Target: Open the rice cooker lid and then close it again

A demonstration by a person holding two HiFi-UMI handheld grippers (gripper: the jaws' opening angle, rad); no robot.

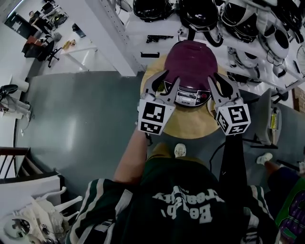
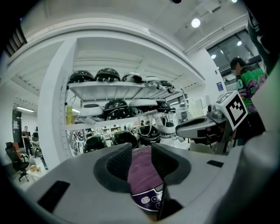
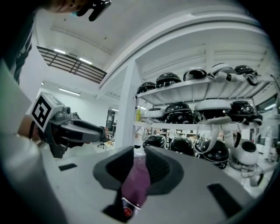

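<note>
The rice cooker (image 1: 193,59) has a dark purple domed lid, which is down, and a silver control panel (image 1: 190,98) facing me. It stands on a round wooden table (image 1: 190,127). My left gripper (image 1: 169,77) reaches in at the cooker's front left, and my right gripper (image 1: 220,79) at its front right. In the left gripper view the jaws (image 2: 141,152) stand apart, and the purple lid (image 2: 142,175) shows through the gap with nothing between them. In the right gripper view the gap (image 3: 139,154) is narrower and frames the cooker (image 3: 136,183), untouched.
White shelving (image 1: 157,28) with several dark and white helmets (image 1: 202,12) stands right behind the table. A white post (image 1: 119,38) rises at the table's back left. A person's leg and shoe (image 1: 264,158) are at the right. Grey floor (image 1: 81,124) lies to the left.
</note>
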